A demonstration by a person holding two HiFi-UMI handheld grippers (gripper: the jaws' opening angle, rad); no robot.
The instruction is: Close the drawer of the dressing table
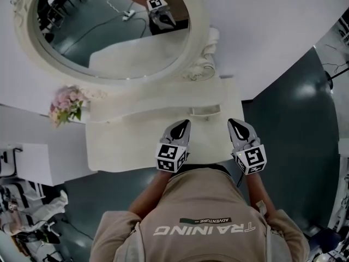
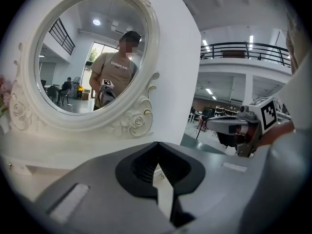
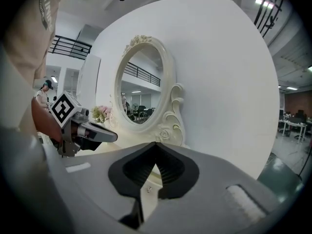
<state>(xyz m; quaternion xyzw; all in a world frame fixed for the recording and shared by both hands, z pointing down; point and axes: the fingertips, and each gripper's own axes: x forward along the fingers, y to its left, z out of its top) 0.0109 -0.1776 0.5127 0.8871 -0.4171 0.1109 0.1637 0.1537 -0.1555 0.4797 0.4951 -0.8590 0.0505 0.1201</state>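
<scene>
The white dressing table (image 1: 125, 146) stands against the wall, with an oval carved mirror (image 1: 71, 64) behind it. On its low back tier a small drawer front (image 1: 206, 112) shows; I cannot tell how far out it stands. My left gripper (image 1: 184, 124) and right gripper (image 1: 235, 123) hover side by side over the tabletop's front right part, both pointing at the mirror. In the left gripper view my left gripper (image 2: 157, 145) is shut on nothing, and the right gripper (image 2: 210, 124) shows beside it. The right gripper (image 3: 156, 145) is shut and empty too. The table's front face is hidden below me.
A bunch of pink flowers (image 1: 66, 103) sits at the table's left end. A white cabinet (image 1: 32, 165) stands to the left. Dark floor (image 1: 294, 146) lies to the right of the table. The mirror reflects a person and a gripper.
</scene>
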